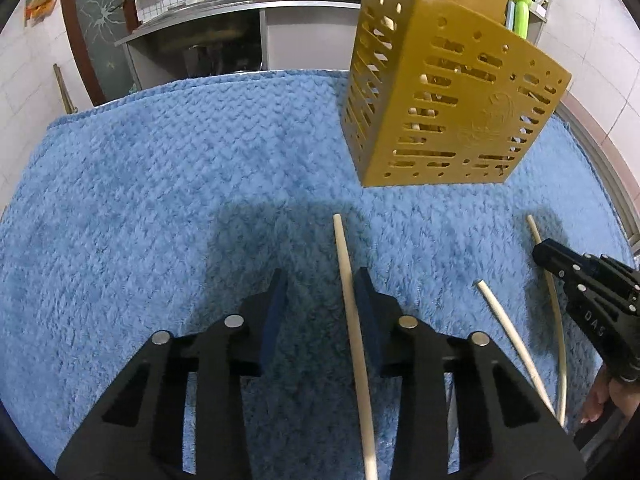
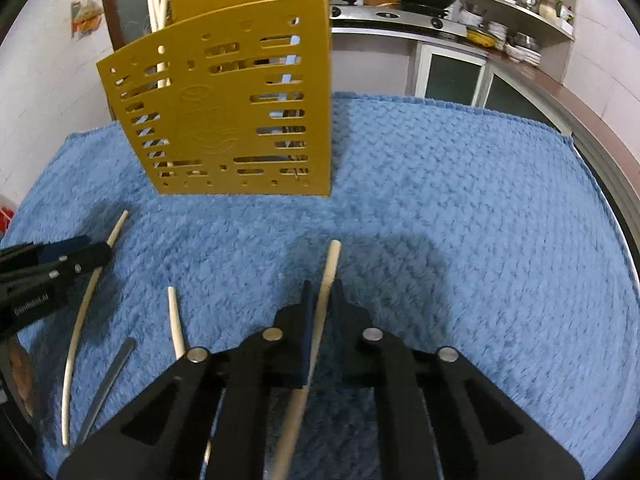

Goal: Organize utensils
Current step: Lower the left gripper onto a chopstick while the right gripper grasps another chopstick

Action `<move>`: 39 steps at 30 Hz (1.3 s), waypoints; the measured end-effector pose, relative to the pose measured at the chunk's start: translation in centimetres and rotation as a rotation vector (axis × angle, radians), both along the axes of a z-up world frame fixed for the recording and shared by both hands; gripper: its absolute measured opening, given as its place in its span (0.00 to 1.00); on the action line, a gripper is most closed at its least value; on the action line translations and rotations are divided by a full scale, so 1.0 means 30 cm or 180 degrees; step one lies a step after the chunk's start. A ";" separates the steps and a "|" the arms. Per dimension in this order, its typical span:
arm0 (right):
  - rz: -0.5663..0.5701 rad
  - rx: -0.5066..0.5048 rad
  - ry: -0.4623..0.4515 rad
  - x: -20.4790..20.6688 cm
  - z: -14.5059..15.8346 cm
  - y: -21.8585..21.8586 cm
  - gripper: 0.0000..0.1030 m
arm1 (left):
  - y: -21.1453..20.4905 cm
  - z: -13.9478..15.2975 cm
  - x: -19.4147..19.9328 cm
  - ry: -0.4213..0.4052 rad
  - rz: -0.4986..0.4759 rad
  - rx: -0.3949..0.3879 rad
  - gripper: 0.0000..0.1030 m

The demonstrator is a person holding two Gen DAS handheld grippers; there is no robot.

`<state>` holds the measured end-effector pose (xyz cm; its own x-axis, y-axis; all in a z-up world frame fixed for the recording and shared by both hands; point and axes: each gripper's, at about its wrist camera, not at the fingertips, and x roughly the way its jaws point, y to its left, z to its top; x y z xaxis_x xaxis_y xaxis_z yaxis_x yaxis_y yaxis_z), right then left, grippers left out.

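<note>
A yellow slotted utensil holder (image 1: 448, 96) stands on the blue towel; it also shows in the right wrist view (image 2: 228, 108), with pale chopsticks (image 2: 158, 4) standing in it. My left gripper (image 1: 322, 280) is open around a pale chopstick (image 1: 352, 320) that lies on the towel against the right finger. My right gripper (image 2: 323, 288) is shut on another pale chopstick (image 2: 326, 280). It shows in the left wrist view (image 1: 560, 264) at the right. Two more chopsticks (image 1: 508, 332) (image 1: 556, 300) lie on the towel between the grippers.
The blue towel (image 1: 160, 184) covers the table. A grey metal utensil handle (image 2: 108, 384) lies at the left in the right wrist view. Behind are a sink counter (image 1: 224, 8), a stove (image 2: 400, 16) and shelves with dishes (image 2: 516, 44).
</note>
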<state>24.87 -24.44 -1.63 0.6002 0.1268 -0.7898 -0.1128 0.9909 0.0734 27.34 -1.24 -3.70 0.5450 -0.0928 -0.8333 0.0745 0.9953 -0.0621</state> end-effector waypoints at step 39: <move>-0.0009 0.0144 0.0296 0.081 0.006 -0.024 0.08 | -0.012 0.009 0.040 0.0194 -0.0228 -0.0039 0.00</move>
